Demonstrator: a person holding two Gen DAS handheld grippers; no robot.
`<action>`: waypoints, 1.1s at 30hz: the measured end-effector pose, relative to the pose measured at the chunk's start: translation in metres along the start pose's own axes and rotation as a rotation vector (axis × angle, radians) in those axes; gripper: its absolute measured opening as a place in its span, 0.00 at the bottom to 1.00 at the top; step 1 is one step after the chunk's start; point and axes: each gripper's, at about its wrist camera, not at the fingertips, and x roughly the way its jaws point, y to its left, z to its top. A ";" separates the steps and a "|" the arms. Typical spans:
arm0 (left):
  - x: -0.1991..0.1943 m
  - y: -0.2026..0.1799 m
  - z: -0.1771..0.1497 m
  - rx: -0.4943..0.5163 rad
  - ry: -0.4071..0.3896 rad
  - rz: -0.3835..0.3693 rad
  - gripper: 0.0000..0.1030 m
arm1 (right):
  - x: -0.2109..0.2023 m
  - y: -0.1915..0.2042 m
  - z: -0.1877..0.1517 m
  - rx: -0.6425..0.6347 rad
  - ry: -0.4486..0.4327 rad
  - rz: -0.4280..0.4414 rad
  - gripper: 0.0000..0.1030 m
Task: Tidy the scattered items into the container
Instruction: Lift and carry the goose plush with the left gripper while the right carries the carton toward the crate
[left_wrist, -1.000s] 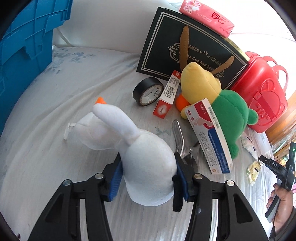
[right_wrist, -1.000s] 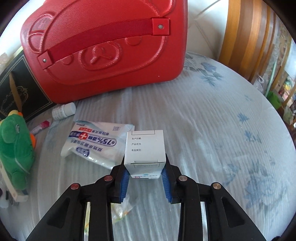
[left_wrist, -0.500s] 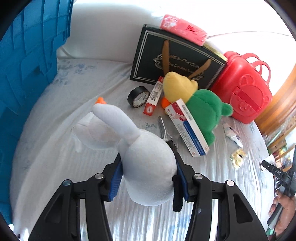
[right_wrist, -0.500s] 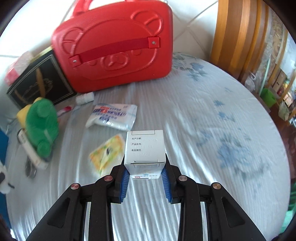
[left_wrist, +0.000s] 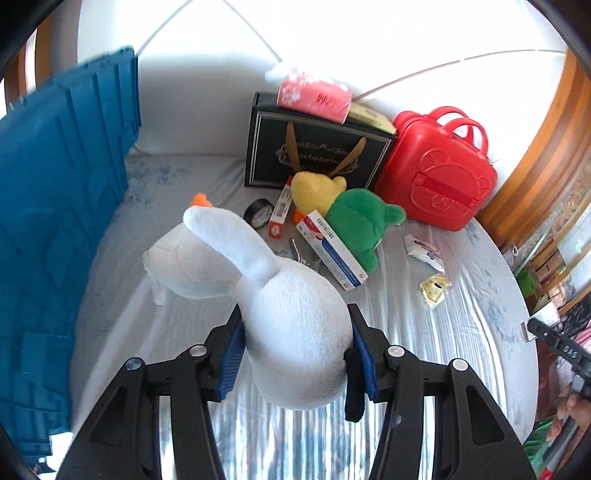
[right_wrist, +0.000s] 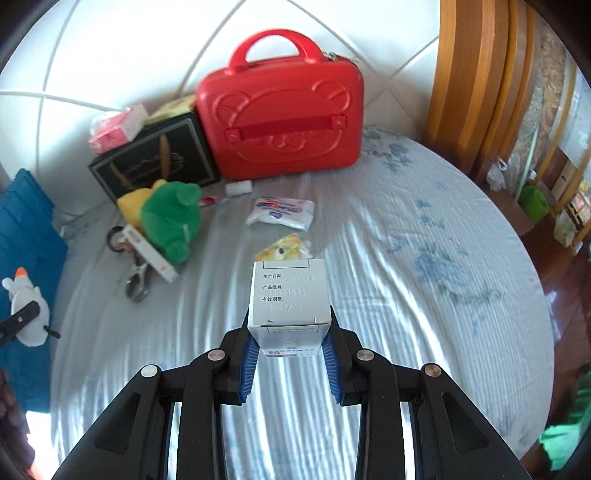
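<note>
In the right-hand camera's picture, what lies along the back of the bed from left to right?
Blue crate → pink tissue pack → black gift box → red bear case → wooden bed frame.

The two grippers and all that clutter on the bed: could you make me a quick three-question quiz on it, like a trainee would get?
1. True or false: the left gripper is shut on the white plush goose.
2. What does the right gripper hold?
A. the scissors
B. a small white box
C. the roll of black tape
3. Fill in: the green and yellow plush toy lies in front of the black gift box, which stands beside the ___ case.

Key: 1 true; 2 B; 3 red.
</note>
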 end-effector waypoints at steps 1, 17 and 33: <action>-0.007 -0.001 0.000 0.007 -0.004 -0.001 0.49 | -0.008 0.003 -0.002 -0.001 -0.003 0.007 0.30; -0.098 -0.010 0.006 0.072 -0.085 -0.028 0.49 | -0.091 0.042 -0.035 -0.037 -0.041 0.082 0.30; -0.153 -0.005 0.009 0.153 -0.140 -0.088 0.49 | -0.163 0.093 -0.030 -0.062 -0.121 0.132 0.30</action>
